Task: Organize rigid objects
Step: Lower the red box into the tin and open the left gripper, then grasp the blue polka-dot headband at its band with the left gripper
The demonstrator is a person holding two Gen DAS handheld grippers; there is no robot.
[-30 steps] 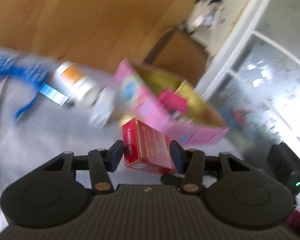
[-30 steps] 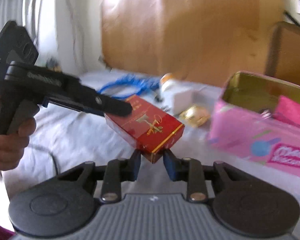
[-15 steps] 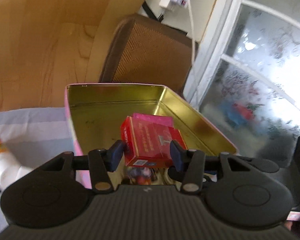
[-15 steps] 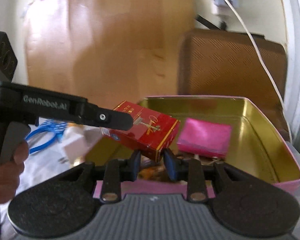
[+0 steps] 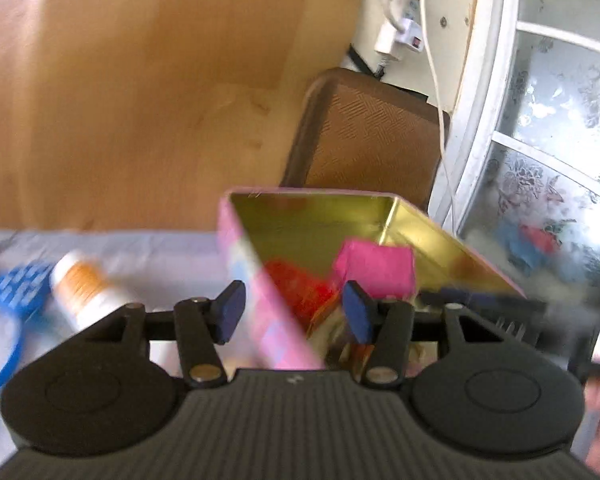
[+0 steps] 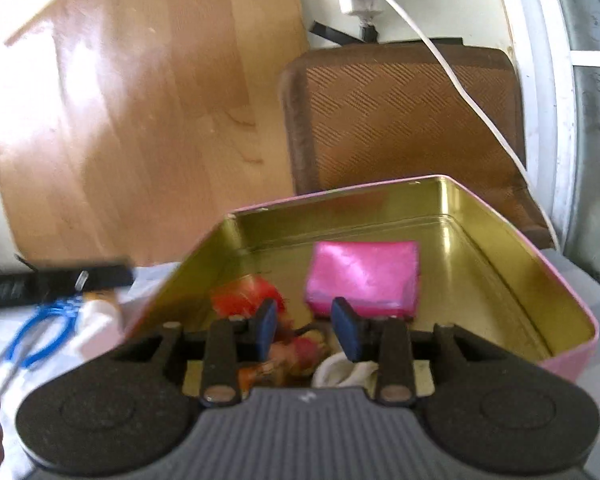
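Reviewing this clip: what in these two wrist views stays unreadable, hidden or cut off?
- Left wrist: the red blurred box inside the pink rectangular tin with gold lining is smeared by motion; no print is legible.
- Left wrist: the white bottle with orange label is blurred, its label unreadable.
- Right wrist: small items on the tin floor are hidden behind the right hand-held gripper.
- Right wrist: the blue cable loop is partly covered.

The tin (image 6: 572,344) is pink outside and shiny gold inside. In it lie a bright pink packet (image 6: 362,280), a blurred red box (image 6: 244,298) and something white (image 6: 344,372). The bottle (image 5: 86,290) is white with an orange label, the cable (image 6: 40,336) blue, the cloth (image 5: 168,256) pale grey. The chair back (image 6: 404,120) is brown with a zigzag weave, the board (image 6: 140,120) light wood. Both grippers are black with blue pads (image 6: 266,328)
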